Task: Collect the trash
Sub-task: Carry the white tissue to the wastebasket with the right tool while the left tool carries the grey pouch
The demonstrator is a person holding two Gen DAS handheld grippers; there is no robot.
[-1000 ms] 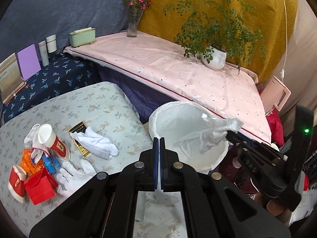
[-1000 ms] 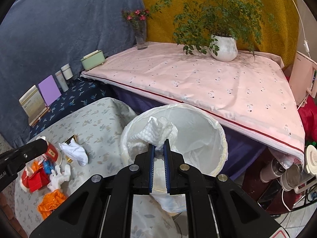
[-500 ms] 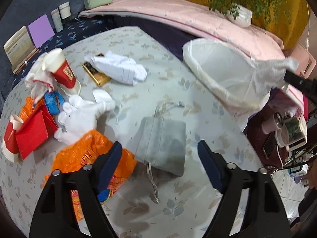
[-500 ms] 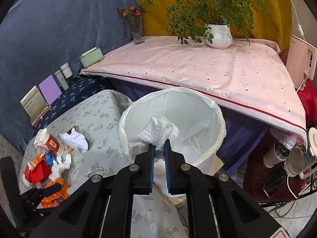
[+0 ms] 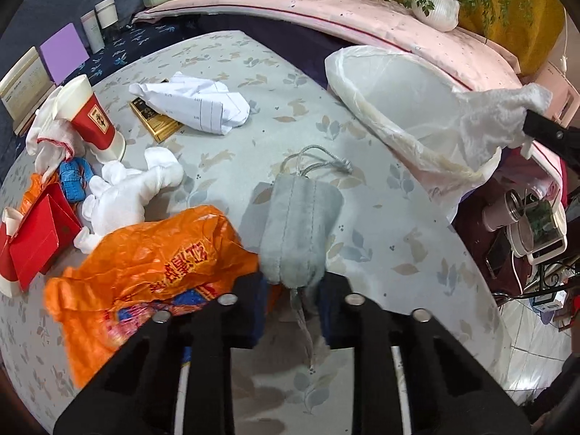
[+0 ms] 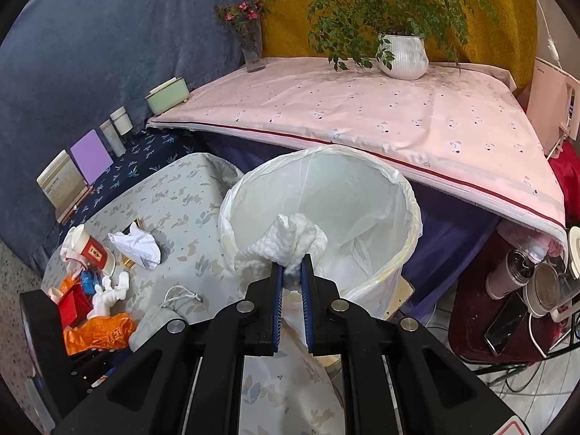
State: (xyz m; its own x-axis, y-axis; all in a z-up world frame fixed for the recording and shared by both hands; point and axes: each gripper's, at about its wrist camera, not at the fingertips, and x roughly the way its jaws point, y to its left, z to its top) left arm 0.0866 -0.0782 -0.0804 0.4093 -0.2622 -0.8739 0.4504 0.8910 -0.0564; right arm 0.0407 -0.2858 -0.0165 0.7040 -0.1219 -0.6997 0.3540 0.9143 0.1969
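The left gripper (image 5: 293,299) stands open, its blue-padded jaws either side of the near end of a soft grey felt drawstring pouch (image 5: 300,230) lying on the leaf-printed counter (image 5: 391,253). Just left of it is a crinkled orange plastic bag (image 5: 152,257); farther off, a limp white cloth glove (image 5: 134,195), then crumpled white paper (image 5: 195,103). The right gripper (image 6: 291,291) is clamped on a fluffy white wad of tissue (image 6: 286,243), held over the near rim of the round bin lined with thin white plastic (image 6: 406,217).
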